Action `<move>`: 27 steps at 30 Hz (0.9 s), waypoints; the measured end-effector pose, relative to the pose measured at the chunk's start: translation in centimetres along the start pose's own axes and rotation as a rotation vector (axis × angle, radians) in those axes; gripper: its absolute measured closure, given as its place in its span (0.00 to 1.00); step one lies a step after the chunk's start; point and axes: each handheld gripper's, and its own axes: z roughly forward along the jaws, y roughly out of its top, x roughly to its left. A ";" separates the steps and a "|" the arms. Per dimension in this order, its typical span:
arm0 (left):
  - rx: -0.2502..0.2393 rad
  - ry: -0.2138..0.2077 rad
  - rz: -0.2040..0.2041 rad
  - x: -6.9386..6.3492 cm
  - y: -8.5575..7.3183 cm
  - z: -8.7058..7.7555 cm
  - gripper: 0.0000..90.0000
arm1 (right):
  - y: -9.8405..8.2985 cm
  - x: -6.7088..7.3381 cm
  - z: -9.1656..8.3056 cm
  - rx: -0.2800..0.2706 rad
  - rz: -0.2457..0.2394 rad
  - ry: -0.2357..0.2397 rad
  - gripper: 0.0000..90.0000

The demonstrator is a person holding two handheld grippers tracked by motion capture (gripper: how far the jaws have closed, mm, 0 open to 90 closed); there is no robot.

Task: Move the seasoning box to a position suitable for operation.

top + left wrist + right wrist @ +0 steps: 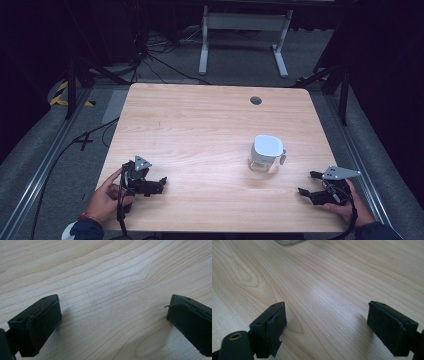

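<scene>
While both grippers rest on the table point(200, 120) with jaws spread and empty, the white-lidded jug point(265, 153) stands nearer the right gripper point(306, 183); the left gripper point(162, 183) is well apart. A careless reach could tip it.

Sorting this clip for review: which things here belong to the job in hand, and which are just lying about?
Belongs to the job:
- clear jug with white lid
- left tool, open
- right tool, open, nearest the jug

Just there:
- wooden table
- round dark plug in the table's far edge
- white frame on the floor behind
- floor cables
</scene>
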 end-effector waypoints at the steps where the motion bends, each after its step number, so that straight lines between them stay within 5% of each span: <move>1: -0.001 -0.005 0.011 0.0 0.0 0.0 0.00 | 0.0 0.0 0.0 0.000 0.001 -0.001 0.17; 14: 0.009 -0.060 0.076 0.4 0.5 0.3 0.00 | 0.0 -0.1 -0.1 -0.005 0.012 -0.017 0.23; 19: 0.003 -0.085 0.114 -0.2 0.8 0.6 0.00 | 0.6 -0.6 -0.2 0.018 0.039 -0.046 0.42; 22: 0.004 -0.098 0.117 -0.5 0.9 0.8 0.00 | 0.9 -0.7 -0.1 0.008 0.029 -0.055 0.45; 25: 0.005 -0.120 0.131 -0.9 1.0 1.0 0.00 | 2.4 -0.9 -0.5 -0.054 0.026 -0.038 0.69; 27: 0.005 -0.120 0.131 -0.9 1.0 1.0 0.00 | 2.8 -1.0 -0.6 -0.069 0.027 -0.038 0.73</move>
